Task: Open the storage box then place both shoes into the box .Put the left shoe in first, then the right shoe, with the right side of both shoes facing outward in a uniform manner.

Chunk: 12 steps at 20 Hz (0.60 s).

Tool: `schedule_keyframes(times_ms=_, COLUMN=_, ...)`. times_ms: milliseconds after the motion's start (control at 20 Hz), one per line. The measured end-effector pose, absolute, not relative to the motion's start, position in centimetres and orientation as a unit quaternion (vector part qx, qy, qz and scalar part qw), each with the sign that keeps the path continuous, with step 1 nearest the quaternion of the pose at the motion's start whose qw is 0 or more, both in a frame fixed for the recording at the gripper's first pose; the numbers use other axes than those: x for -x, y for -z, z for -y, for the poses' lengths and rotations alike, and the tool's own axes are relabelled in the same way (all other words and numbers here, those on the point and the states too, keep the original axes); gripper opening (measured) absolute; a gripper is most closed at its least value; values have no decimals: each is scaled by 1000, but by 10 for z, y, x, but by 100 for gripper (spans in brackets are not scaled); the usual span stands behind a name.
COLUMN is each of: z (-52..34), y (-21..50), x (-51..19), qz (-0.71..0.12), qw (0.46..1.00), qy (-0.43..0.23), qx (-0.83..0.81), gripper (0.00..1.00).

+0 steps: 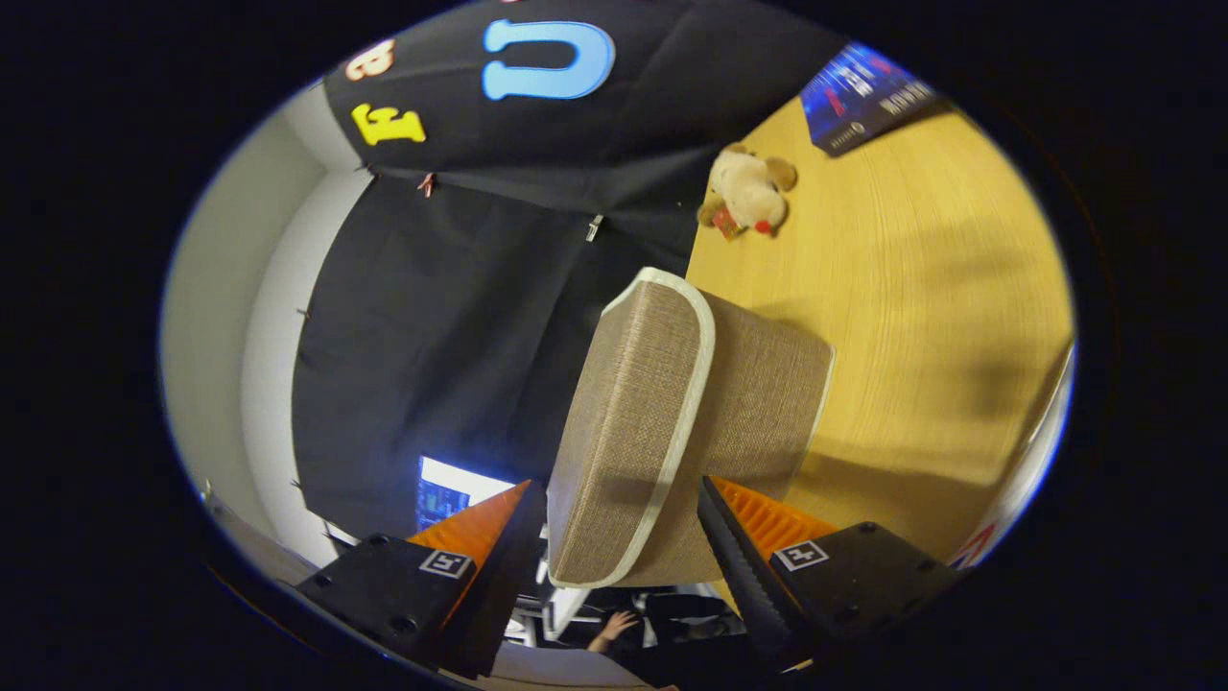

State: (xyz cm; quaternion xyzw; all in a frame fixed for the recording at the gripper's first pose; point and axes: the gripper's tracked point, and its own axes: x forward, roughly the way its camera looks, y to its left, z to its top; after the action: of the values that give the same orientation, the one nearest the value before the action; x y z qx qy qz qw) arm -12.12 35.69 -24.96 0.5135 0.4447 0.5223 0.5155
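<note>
Yellow worktop [911, 317] runs beyond us. Our hand-held gripper [619, 537] is closed on the fabric lid [638, 422] of the storage box, both fingers pressing its edge. We judge it light, fairly stiff, best pinched at the piped rim.

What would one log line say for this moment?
gripper: fingers on either side of box lid, grip uncertain | lid raised off wooden table | plush toy beyond | step: opening box
</note>
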Motion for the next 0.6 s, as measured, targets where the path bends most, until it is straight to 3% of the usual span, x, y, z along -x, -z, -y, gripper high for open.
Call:
schedule_keyframes(times_ms=250, z=-369, y=246, x=121, qz=-449, qw=442, qy=-527, qx=-570, gripper=97)
schedule_keyframes(times_ms=600, z=-386, y=246, x=137, qz=-456, qw=383, qy=-542, qx=-593, gripper=96)
